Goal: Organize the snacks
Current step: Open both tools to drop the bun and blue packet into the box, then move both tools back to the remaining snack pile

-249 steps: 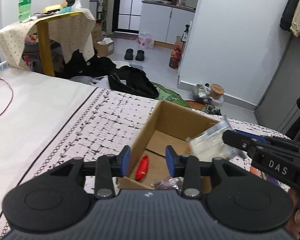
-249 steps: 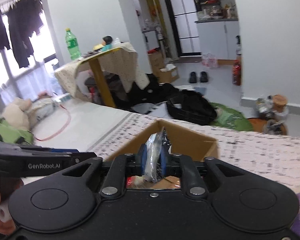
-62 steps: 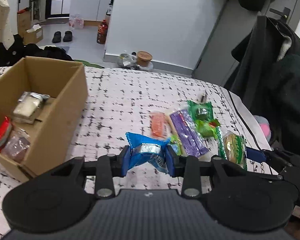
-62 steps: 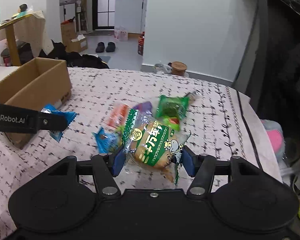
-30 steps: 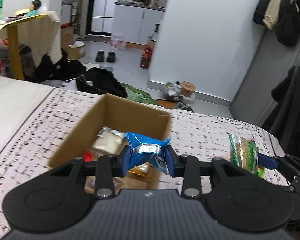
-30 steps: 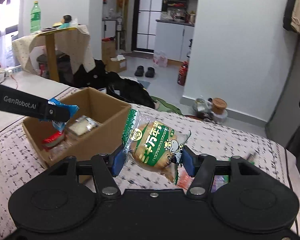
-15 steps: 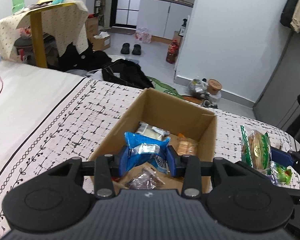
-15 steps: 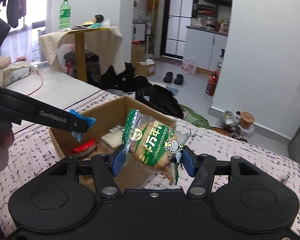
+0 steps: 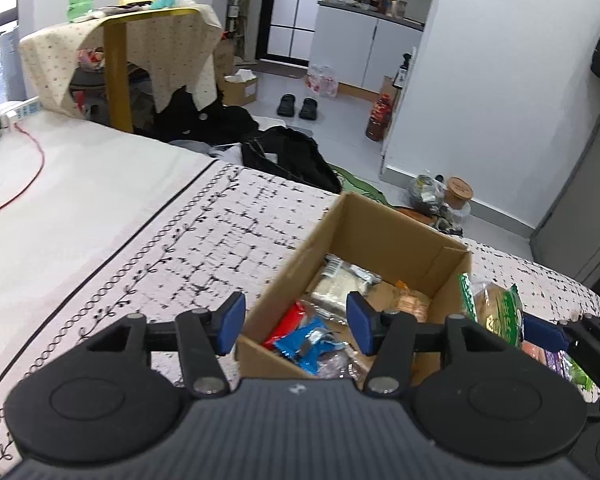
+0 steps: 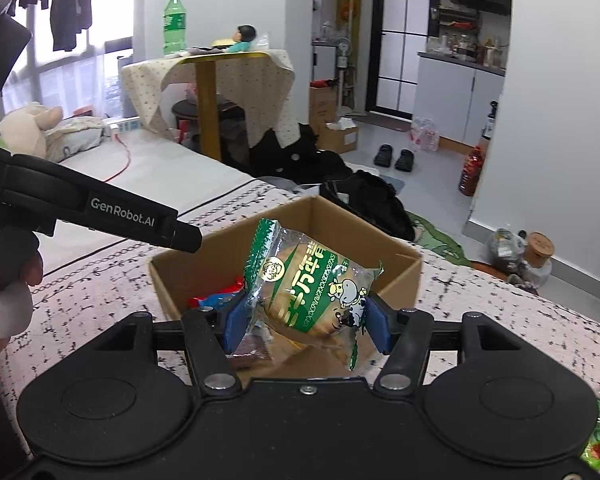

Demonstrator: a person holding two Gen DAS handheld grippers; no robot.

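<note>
The left gripper (image 9: 296,322) tilts downward, its jaws just opened and parted with nothing pressed between the blue pads (image 9: 231,322). The right gripper (image 10: 306,324) also angles down, its pads (image 10: 236,326) clamped on a green packet (image 10: 308,280). A hand (image 10: 4,292) grips the left gripper's handle.
</note>
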